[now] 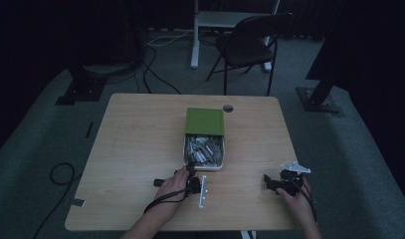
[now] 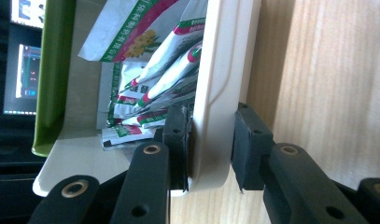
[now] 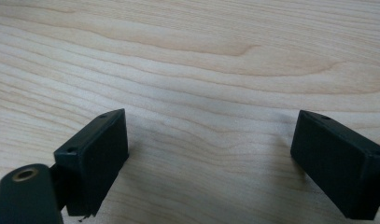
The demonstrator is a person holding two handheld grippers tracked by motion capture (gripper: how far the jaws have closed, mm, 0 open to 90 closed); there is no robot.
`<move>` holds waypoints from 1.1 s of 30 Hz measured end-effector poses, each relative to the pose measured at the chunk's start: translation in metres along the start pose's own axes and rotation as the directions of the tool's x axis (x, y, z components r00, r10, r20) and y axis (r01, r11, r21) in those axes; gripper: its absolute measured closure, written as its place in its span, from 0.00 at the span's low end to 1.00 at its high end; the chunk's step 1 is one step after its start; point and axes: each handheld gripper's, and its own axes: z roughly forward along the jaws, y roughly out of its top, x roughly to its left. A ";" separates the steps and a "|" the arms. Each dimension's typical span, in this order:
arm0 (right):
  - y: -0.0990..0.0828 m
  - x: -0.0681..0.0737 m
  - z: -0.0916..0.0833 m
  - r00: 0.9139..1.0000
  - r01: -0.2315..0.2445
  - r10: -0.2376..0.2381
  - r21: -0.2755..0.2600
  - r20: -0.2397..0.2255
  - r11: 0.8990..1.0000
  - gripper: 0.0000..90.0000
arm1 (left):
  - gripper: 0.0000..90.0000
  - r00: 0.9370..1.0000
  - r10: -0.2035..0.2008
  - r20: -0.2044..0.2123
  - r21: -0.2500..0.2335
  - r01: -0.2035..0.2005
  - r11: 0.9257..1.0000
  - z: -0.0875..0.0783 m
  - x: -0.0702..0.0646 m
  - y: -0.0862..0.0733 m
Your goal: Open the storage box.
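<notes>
Up close, tool (image 2: 211,149) clamping box wall (image 2: 215,93).

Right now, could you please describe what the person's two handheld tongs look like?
Both are black two-jaw tongs with flat, blocky rectangular pads. The left tongs have brass-coloured rivets in their linkage arms and a black cable trailing back. The right tongs carry a grey three-cornered plate on top.

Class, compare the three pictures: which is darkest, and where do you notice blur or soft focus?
High view: dim and underexposed, so the sachets in the white box are hard to read. Left gripper view: bright, box wall sharp, monitor behind soft. Right gripper view: evenly lit table, wood grain clear, the near jaws slightly soft.
</notes>
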 end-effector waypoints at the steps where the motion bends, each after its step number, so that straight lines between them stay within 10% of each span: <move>1: 0.000 0.000 0.000 1.000 0.000 0.000 0.000 0.000 1.000 0.12 | 0.79 1.000 0.000 -0.001 -0.003 0.000 1.000 -0.001 0.000 0.000; 33: 0.000 0.000 0.000 1.000 0.001 -0.001 0.001 0.000 1.000 0.12 | 0.79 1.000 -0.004 0.016 -0.007 0.005 1.000 -0.025 -0.016 -0.001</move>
